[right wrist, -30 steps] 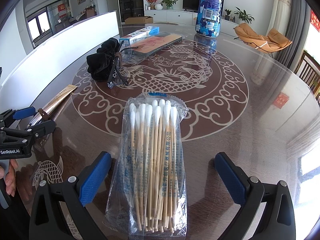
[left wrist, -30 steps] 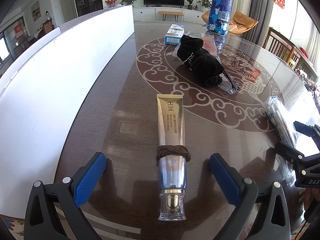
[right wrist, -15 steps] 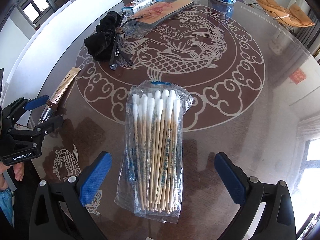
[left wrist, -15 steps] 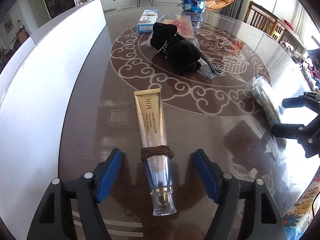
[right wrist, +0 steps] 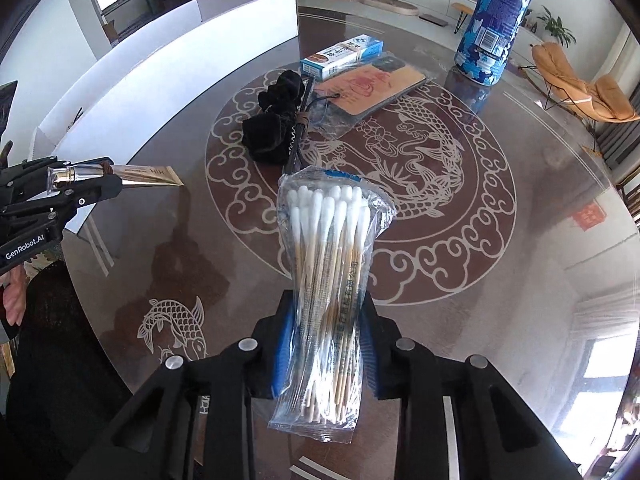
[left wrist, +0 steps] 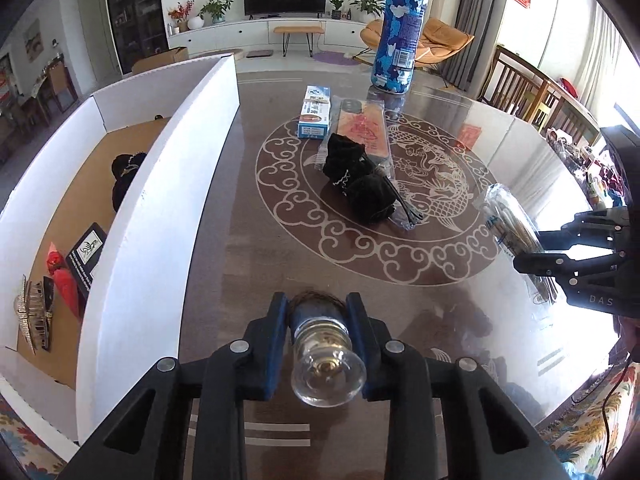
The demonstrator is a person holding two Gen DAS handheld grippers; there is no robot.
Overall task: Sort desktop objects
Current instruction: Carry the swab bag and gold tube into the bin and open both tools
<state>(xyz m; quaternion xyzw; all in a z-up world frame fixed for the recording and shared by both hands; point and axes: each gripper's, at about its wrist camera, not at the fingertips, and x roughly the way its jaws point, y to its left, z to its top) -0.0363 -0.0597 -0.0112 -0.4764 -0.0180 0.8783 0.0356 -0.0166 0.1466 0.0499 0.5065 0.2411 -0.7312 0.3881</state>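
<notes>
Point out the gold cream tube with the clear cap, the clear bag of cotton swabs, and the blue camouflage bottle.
gold cream tube (right wrist: 144, 178), right wrist view, gold body.
clear bag of cotton swabs (right wrist: 328, 276), right wrist view, mid-bundle.
blue camouflage bottle (left wrist: 398, 40), left wrist view, label.

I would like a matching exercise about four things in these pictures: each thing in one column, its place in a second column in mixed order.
Things:
1. gold tube
2. bag of cotton swabs
3. blue bottle
4. red pouch

Places:
A. inside the white box
B. in the right tool
C. upright at the table's far end
D. in the left tool

Pairs: 1-D, 2-B, 3-C, 4-A
</notes>
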